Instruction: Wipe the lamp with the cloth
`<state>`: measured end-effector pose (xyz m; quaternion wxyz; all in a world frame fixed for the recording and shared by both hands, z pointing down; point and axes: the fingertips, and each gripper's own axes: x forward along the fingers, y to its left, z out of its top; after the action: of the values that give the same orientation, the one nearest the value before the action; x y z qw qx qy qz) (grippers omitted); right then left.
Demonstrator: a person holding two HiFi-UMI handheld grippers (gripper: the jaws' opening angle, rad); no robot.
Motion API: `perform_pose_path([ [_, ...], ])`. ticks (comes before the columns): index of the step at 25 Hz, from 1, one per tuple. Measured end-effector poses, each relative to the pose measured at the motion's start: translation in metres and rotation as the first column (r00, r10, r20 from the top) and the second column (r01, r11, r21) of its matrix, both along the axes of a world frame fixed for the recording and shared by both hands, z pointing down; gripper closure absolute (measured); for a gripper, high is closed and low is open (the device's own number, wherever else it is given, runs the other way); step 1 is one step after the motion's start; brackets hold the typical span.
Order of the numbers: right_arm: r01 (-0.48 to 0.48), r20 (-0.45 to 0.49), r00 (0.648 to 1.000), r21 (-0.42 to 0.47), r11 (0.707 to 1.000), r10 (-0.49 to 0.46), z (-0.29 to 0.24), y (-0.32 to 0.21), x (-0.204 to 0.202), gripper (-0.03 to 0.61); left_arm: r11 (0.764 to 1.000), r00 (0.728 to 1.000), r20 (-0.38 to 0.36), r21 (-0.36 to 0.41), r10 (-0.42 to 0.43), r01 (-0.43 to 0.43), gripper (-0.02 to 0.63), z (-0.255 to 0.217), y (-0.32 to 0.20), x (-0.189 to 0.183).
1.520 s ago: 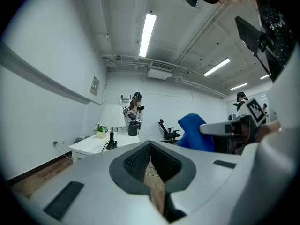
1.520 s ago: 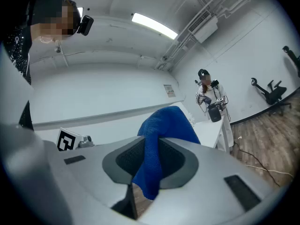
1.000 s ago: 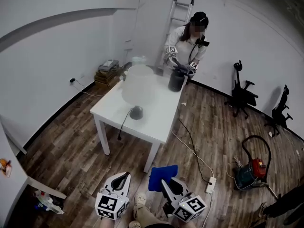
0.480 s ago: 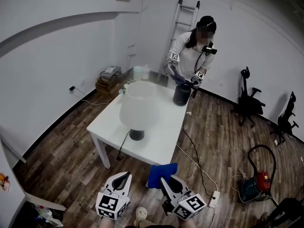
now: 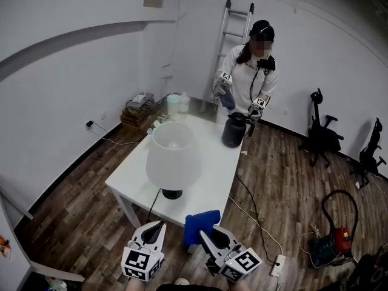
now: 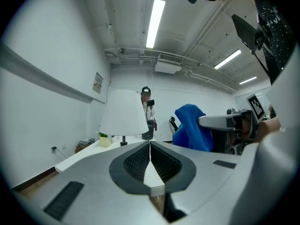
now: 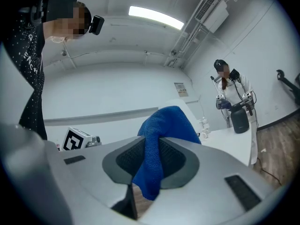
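My right gripper (image 5: 206,235) is clamped on the cloth (image 5: 202,222); my left gripper (image 5: 159,226) is closed, empty. The lamp (image 5: 173,158) stands on the table (image 5: 213,173) ahead, clear of the cloth. Wiping not yet begun.

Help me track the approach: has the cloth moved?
Yes. The cloth, in the right gripper, came forward: it now reaches the table's near edge, with floor between them earlier.

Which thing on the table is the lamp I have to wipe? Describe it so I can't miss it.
Look at the white table in the middle of the room. The lamp stands at its near end. It alone has a wide white shade on a small dark round base; the black jug at the far end is all dark.
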<state>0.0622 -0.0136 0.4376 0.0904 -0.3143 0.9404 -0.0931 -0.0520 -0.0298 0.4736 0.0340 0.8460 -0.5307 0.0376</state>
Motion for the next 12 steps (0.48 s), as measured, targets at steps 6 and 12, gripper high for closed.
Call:
perform_pose_path([
  [6, 0.049, 0.029, 0.998, 0.011, 0.999, -0.05, -0.005, -0.021, -0.013, 0.503, 0.999, 0.999, -0.015, -0.017, -0.043, 0.043, 0.601, 0.009, -0.015, -0.013],
  [12, 0.078, 0.036, 0.996, 0.06, 0.995, -0.08, -0.026, -0.057, -0.02, 0.503, 0.998, 0.999, -0.019, -0.029, -0.049, 0.048, 0.603, 0.009, -0.031, -0.018],
])
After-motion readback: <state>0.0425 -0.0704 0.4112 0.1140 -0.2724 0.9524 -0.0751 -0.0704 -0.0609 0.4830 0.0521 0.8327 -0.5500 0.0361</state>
